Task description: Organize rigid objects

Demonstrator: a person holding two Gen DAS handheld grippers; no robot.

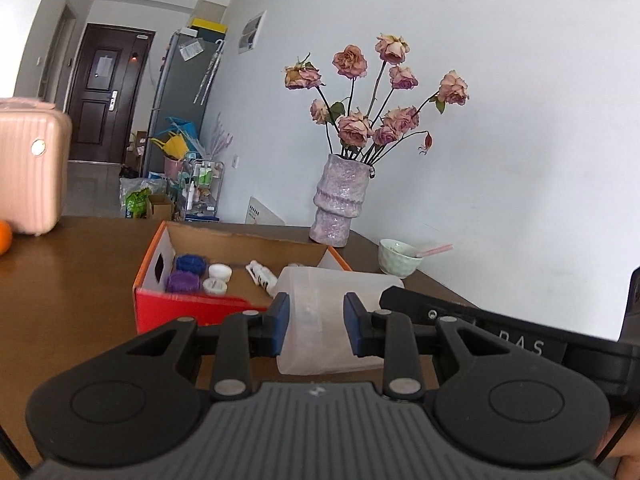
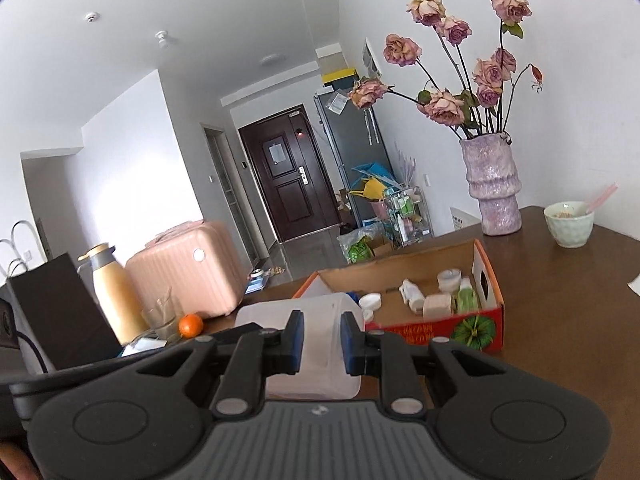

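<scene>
A translucent white plastic container (image 1: 328, 286) hangs just above the brown table (image 1: 72, 292), held from two sides. My left gripper (image 1: 317, 318) is shut on it, its blue pads pressing its walls. My right gripper (image 2: 322, 340) is shut on the same container (image 2: 272, 314). The right gripper's black body shows at the right edge of the left wrist view. Just behind the container stands an open red and orange cardboard box (image 1: 192, 306). It holds purple and blue round pieces (image 1: 183, 281), white lids (image 1: 218, 272) and other small white items (image 2: 412, 294).
A lilac vase of dried roses (image 1: 340, 196) stands behind the box, with a pale green bowl and spoon (image 1: 398, 258) to its right. A pink suitcase (image 2: 188, 268), an orange (image 2: 190, 325), a yellow thermos (image 2: 116, 292) and a dark paper bag (image 2: 56, 312) crowd the table's left end.
</scene>
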